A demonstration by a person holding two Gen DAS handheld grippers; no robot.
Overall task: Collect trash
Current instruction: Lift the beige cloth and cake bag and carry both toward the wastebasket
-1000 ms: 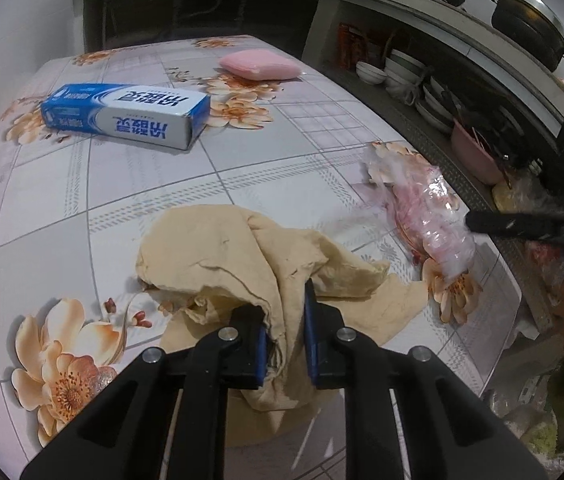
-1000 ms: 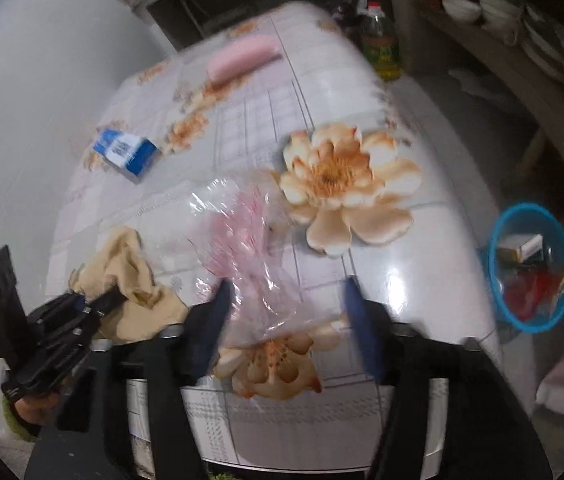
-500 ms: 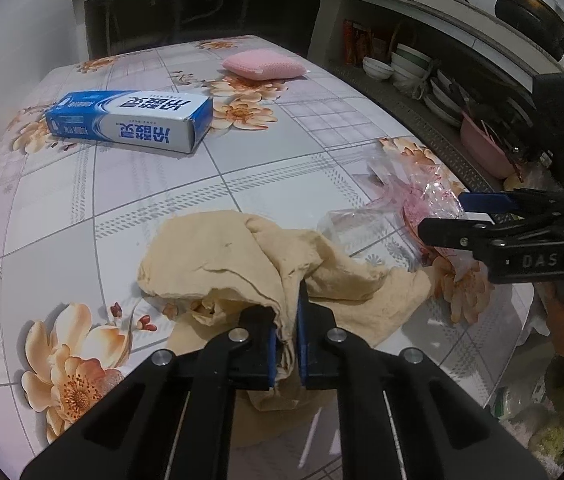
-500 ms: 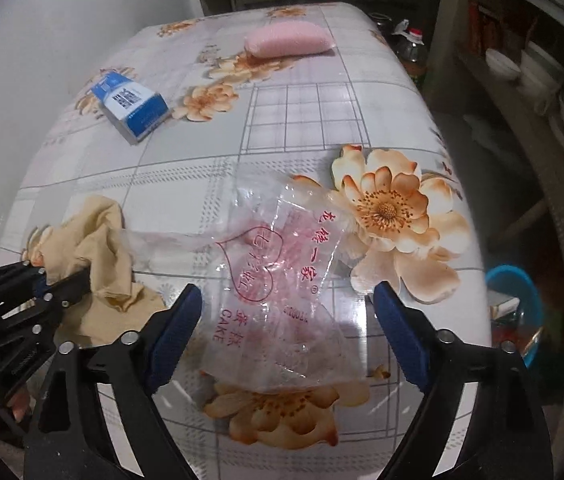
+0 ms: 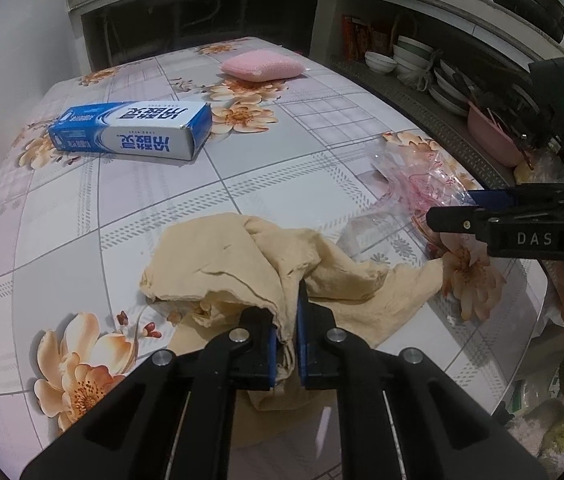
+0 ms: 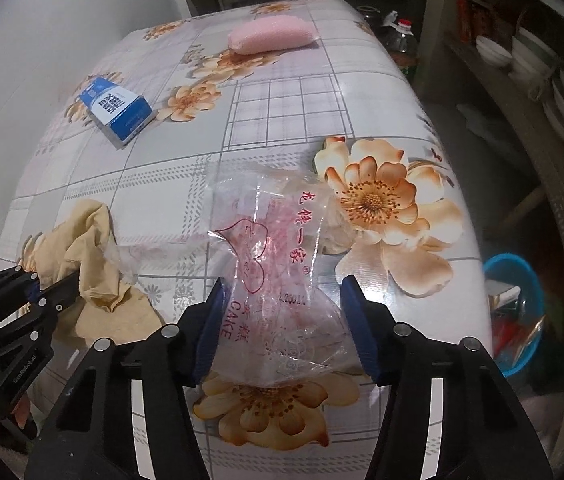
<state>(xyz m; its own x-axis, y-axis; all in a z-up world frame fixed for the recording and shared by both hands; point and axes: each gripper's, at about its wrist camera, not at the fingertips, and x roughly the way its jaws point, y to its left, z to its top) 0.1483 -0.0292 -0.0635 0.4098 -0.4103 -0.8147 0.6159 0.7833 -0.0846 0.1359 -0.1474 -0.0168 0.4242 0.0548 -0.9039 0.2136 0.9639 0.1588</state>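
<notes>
A crumpled beige cloth [image 5: 218, 264] lies on the flowered table [image 5: 82, 216], and my left gripper [image 5: 287, 344] is shut on a raised fold of it. The same cloth [image 6: 94, 248] and left gripper [image 6: 70, 280] show at the left of the right wrist view. A clear plastic bag [image 6: 278, 240] with red print lies near the table's right edge. My right gripper [image 6: 280, 308] straddles its near end. Its jaws are closing, the blue pads [image 6: 210, 328] at the bag's sides, not squeezing it. In the left wrist view the right gripper [image 5: 458, 206] reaches in over the bag [image 5: 422, 176].
A blue toothpaste box [image 5: 130, 130] lies at the far left and a pink sponge [image 5: 262, 66] at the far end. A blue basin [image 6: 518, 312] with scraps stands on the floor right of the table. Shelves with bowls [image 5: 402, 56] run along the right.
My right gripper came in over the plastic bag and its jaws have narrowed around it. The left gripper's jaws pinched tighter on the cloth and stayed in place.
</notes>
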